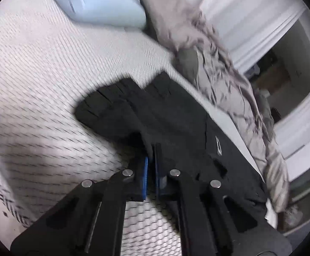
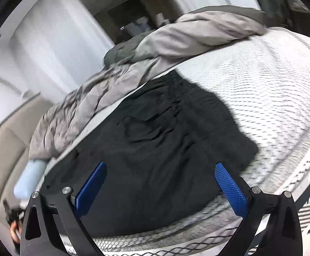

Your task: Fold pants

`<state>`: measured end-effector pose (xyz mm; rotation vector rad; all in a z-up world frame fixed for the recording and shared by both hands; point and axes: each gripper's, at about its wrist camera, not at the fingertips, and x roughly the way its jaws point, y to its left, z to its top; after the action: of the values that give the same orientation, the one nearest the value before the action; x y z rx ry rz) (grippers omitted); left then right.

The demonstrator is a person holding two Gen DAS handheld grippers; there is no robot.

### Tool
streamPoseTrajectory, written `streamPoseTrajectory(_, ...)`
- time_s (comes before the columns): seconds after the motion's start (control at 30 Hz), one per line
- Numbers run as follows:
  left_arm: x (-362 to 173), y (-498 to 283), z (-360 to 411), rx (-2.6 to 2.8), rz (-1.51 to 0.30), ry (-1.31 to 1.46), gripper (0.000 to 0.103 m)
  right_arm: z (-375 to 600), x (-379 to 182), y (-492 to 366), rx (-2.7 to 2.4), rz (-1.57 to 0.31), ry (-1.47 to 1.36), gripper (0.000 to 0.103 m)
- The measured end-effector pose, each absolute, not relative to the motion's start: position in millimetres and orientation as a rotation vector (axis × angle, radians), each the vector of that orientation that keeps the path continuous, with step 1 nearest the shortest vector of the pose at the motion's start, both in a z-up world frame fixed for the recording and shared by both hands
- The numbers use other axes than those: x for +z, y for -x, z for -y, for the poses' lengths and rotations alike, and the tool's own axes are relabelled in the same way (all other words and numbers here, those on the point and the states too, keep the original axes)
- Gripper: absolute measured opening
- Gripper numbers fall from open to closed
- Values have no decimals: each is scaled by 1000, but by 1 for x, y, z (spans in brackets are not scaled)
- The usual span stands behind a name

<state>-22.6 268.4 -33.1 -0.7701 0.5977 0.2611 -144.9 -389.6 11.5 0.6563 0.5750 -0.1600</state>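
Note:
Black pants [image 1: 150, 111] lie on a white patterned mattress [image 1: 37, 85]. My left gripper [image 1: 151, 149] is shut on the near edge of the pants, with the dark cloth pinched between its blue pads [image 1: 145, 170]. In the right wrist view the pants [image 2: 165, 145] spread wide across the mattress [image 2: 272, 89], the gathered waistband at the far side. My right gripper [image 2: 161, 172] hovers just above the near part of the pants, its blue pads [image 2: 229, 189] far apart and nothing between them.
A crumpled grey duvet [image 1: 229, 81] runs along the far edge of the mattress, also seen as the duvet [image 2: 155, 49] in the right wrist view. A pale blue pillow [image 1: 103, 0] lies at the mattress head. White wardrobe doors [image 2: 54, 38] stand beyond the bed.

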Motion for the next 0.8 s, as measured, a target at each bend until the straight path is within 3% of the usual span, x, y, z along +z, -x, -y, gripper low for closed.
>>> streamPoseTrajectory(0.23, -32, 44, -286, 335, -602, 755, 2, 421, -1, 158, -198, -571, -806, 100)
streamPoseTrajectory(0.3, -33, 41, -285, 331, -609, 750, 2, 424, -7, 146, -204, -614, -825, 90)
streamPoseTrajectory(0.43, -40, 31, -286, 314, -635, 779, 2, 440, -16, 128, -267, -631, -889, 82)
streamPoseTrajectory(0.57, -52, 21, -291, 298, -649, 846, 3, 442, -13, 112, -334, -647, -840, 39)
streamPoseTrajectory(0.67, -55, 18, -290, 317, -636, 836, 1, 435, 0, 105, -313, -639, -757, 16)
streamPoseTrajectory(0.8, -50, 40, -274, 308, -626, 747, 0, 456, 14, 118, -419, -584, -716, 13)
